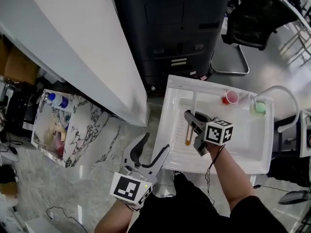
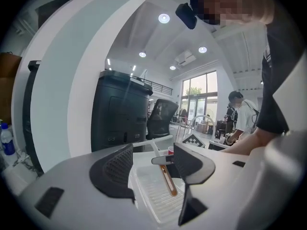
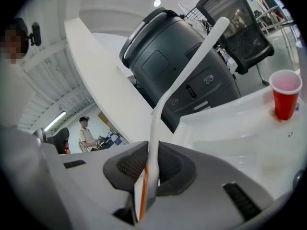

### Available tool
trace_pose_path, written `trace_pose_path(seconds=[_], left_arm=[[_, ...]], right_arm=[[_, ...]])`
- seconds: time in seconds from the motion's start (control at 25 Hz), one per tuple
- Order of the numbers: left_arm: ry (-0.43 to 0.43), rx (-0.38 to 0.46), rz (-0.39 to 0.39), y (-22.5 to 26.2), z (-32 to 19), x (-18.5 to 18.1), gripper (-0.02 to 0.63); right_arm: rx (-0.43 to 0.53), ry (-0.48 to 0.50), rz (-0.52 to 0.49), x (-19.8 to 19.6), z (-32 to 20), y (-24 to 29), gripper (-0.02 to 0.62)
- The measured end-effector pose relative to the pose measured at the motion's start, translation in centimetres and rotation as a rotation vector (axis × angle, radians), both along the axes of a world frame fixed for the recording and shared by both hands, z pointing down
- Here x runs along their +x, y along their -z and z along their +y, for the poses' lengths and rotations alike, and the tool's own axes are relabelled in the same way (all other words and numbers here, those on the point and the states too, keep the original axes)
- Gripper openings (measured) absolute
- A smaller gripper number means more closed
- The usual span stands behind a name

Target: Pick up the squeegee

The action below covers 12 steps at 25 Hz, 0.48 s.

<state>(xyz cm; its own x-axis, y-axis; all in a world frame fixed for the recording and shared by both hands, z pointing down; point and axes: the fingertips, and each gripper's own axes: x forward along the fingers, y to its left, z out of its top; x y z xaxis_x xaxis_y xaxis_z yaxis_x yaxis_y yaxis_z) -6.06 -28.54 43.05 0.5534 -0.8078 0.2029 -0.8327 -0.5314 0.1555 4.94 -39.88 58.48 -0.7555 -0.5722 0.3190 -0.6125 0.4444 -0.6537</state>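
Observation:
The squeegee (image 1: 189, 130), a thin white strip with an orange handle end, hangs over the white ribbed sink tray (image 1: 243, 154). My right gripper (image 1: 192, 127) is shut on it. In the right gripper view both dark pads pinch the squeegee (image 3: 184, 71) near its orange end, and its white strip runs up and to the right from the right gripper (image 3: 149, 166). My left gripper (image 1: 155, 142) stands open and empty by the tray's near left edge. In the left gripper view the squeegee (image 2: 168, 178) shows beyond the spread jaws of the left gripper (image 2: 153, 164).
A red cup (image 1: 232, 97) and a green cup (image 1: 260, 108) stand at the tray's far right, by a curved white hose (image 1: 284, 93). A black machine (image 1: 170, 28) stands behind the tray, an office chair (image 1: 255, 18) beside it. A white counter (image 1: 63, 38) runs along the left.

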Motion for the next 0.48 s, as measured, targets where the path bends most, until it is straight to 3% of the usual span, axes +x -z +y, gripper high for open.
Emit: trace_pose_path(seconds=[0.48], left_arm=[[-0.102,0.080,0.041,3.8,5.3,-3.5,0.270]], right_arm=[[0.217,-0.097,0.022,-2.3,7.4,11.2,0.057]])
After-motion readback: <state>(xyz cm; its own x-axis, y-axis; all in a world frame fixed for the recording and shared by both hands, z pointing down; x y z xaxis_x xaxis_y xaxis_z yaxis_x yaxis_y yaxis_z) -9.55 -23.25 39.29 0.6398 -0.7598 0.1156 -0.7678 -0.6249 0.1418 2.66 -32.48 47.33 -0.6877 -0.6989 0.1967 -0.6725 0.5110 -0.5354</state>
